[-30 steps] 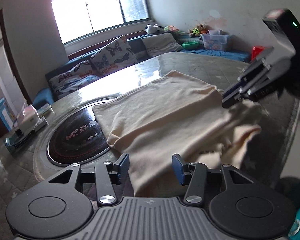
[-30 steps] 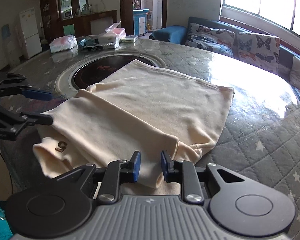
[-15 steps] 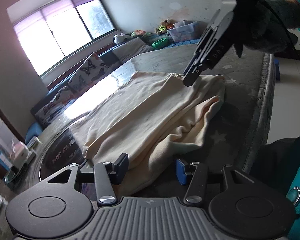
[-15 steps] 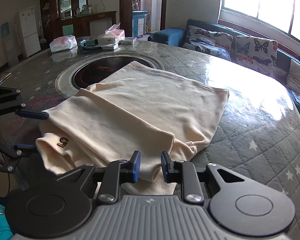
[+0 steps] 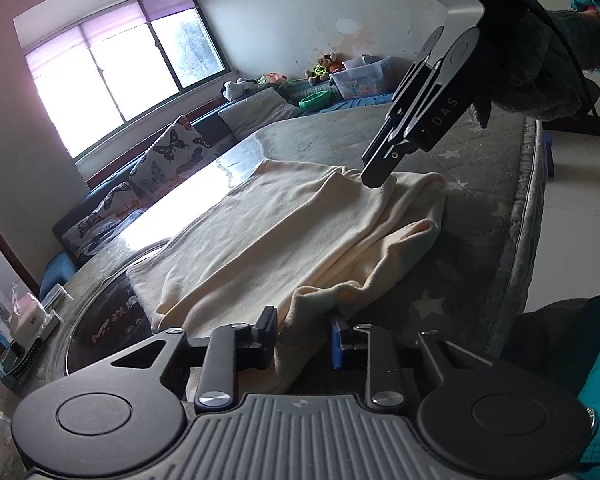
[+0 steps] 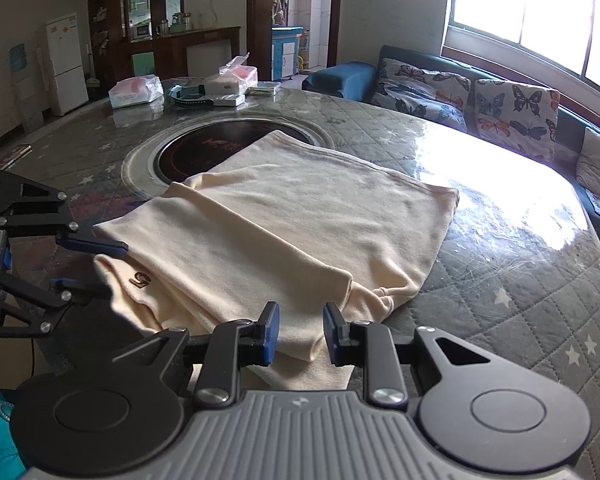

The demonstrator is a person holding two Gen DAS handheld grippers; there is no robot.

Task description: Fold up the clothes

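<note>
Right wrist view gives us the widest look: the round quilted table fills the frame, its dark inset hotplate at about 11 o'clock, and the cream garment lies across the middle, partly folded, one layer doubled over another and its far corner overlapping the hotplate rim. A butterfly-print sofa runs along the window at 2 o'clock, and tissue packs sit at the far table edge near 11 o'clock.

The garment's near edge hangs toward us at 6 o'clock, which we judge is why both tools crowd that side. Our right gripper has its fingers parted, with the cloth's near fold lying between them but not pinched. Our left gripper, at 9 o'clock, is also spread, one finger above and one below the corner by the small brown logo.

From the left wrist camera, the left gripper straddles a bunched lip of cloth, released. We judge both are set to clamp for the next fold.
</note>
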